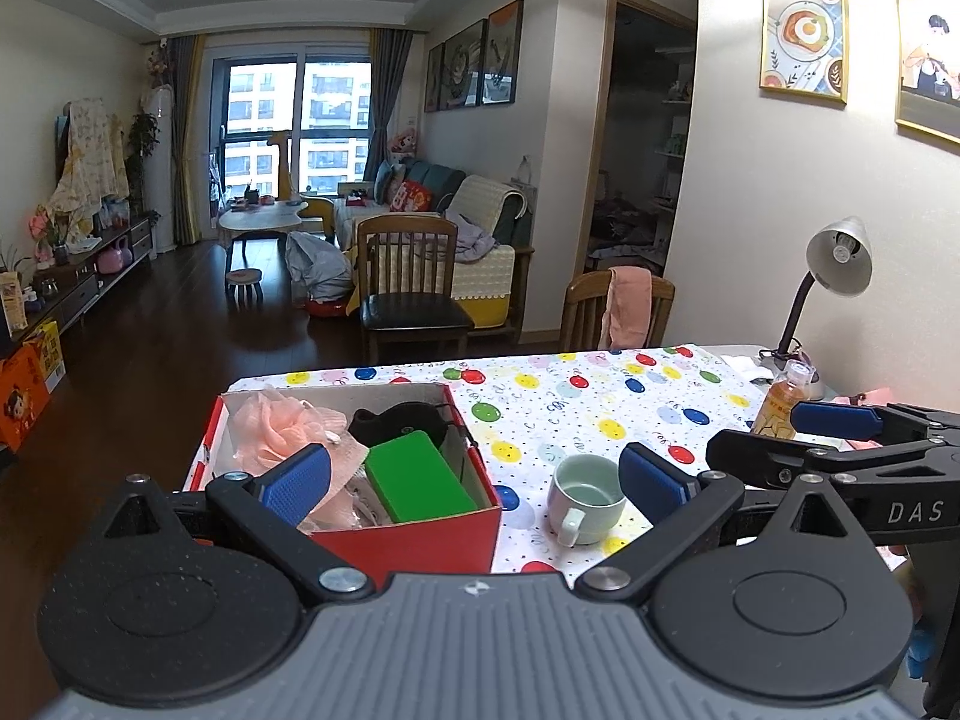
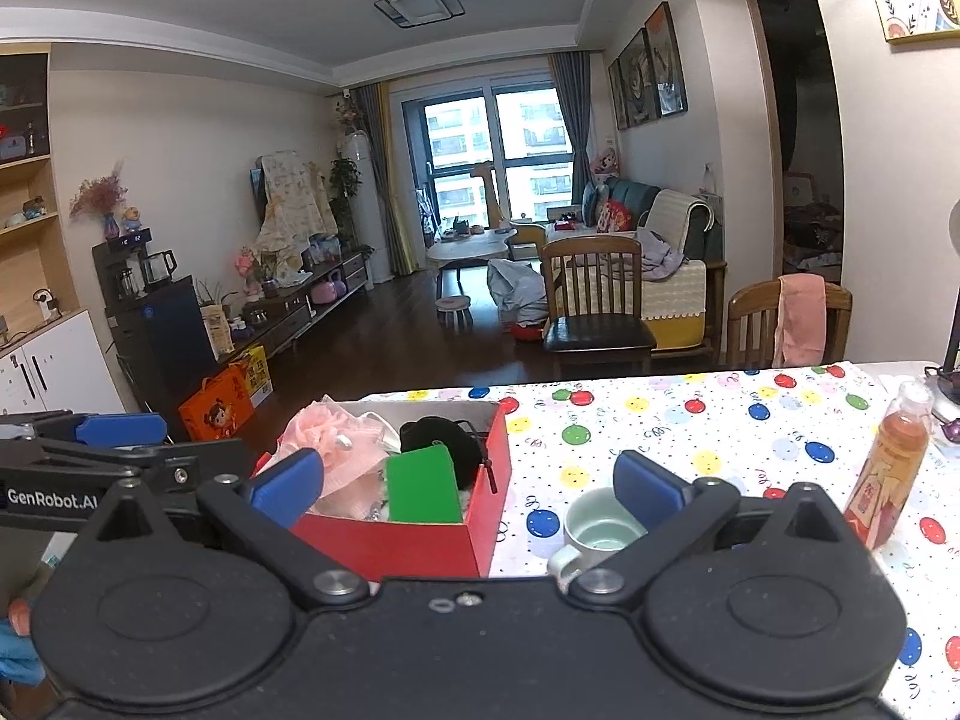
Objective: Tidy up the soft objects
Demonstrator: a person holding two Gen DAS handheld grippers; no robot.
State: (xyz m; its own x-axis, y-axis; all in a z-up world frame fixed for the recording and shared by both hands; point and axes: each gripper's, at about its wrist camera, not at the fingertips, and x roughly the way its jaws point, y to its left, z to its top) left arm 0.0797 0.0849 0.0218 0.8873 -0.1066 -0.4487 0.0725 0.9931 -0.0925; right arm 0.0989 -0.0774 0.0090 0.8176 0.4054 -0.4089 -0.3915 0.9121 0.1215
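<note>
Both grippers gape empty: the left gripper (image 1: 474, 483), lettered "GenRobot.AI", and the right gripper (image 2: 468, 489), lettered "DAS". The red box (image 2: 414, 534) at the table's (image 2: 690, 420) left edge holds a green sponge (image 2: 423, 492), partly hiding a black item.

Pink mesh pouf (image 1: 282, 429), black pouch (image 1: 402, 420) and green sponge (image 1: 417, 483) (tilted) lie inside the red box (image 1: 408, 549)

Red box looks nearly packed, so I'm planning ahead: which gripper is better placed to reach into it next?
Probably the left gripper: the red box sits just ahead of its open fingers, toward its left. The right gripper, also open, stands farther right, nearer the bottle.
</note>
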